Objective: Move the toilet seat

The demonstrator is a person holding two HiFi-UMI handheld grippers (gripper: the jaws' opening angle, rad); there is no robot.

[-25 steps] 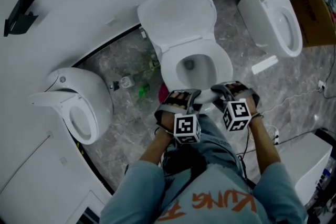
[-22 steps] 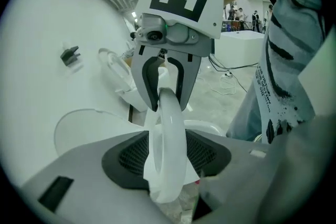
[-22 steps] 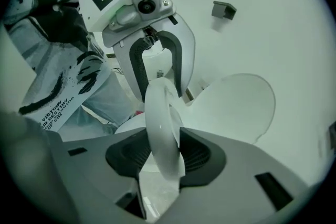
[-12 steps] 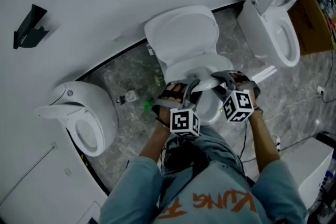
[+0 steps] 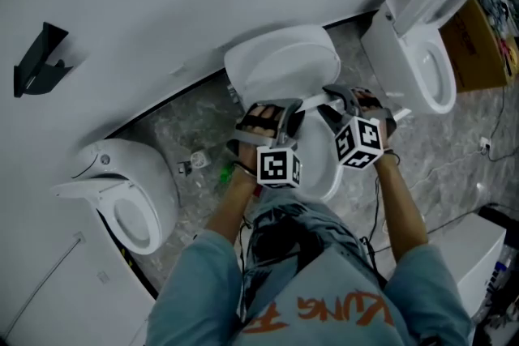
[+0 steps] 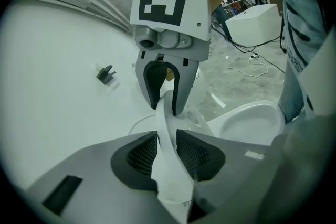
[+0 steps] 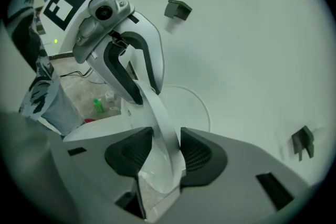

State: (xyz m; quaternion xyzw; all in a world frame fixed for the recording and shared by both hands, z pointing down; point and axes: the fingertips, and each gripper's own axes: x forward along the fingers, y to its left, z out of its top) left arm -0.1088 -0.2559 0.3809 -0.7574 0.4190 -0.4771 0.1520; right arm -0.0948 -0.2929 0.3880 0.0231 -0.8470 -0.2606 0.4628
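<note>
The white toilet seat [image 5: 311,104] is raised off the bowl [image 5: 323,168] and stands in front of the upright lid [image 5: 282,65]. Both grippers hold its front rim side by side. My left gripper [image 5: 290,117] has the rim [image 6: 169,176] pinched between its mesh pads [image 6: 140,155], and its jaws are closing on it. My right gripper [image 5: 328,108] also has the rim [image 7: 160,118] between its pads [image 7: 197,155], touching both, while its jaws ease open. In each gripper view the other gripper shows ahead on the same rim, the right [image 6: 165,107] and the left [image 7: 146,94].
A second toilet [image 5: 122,182] stands at the left and a third [image 5: 422,53] at the right, beside a cardboard box [image 5: 480,35]. A green bottle [image 5: 223,166] lies on the marble floor. A black bracket [image 5: 36,53] is on the wall. A white unit [image 5: 478,255] and cables are at lower right.
The seat went from lying on the bowl to raised toward the lid. Both grippers rose and moved away from the person with it.
</note>
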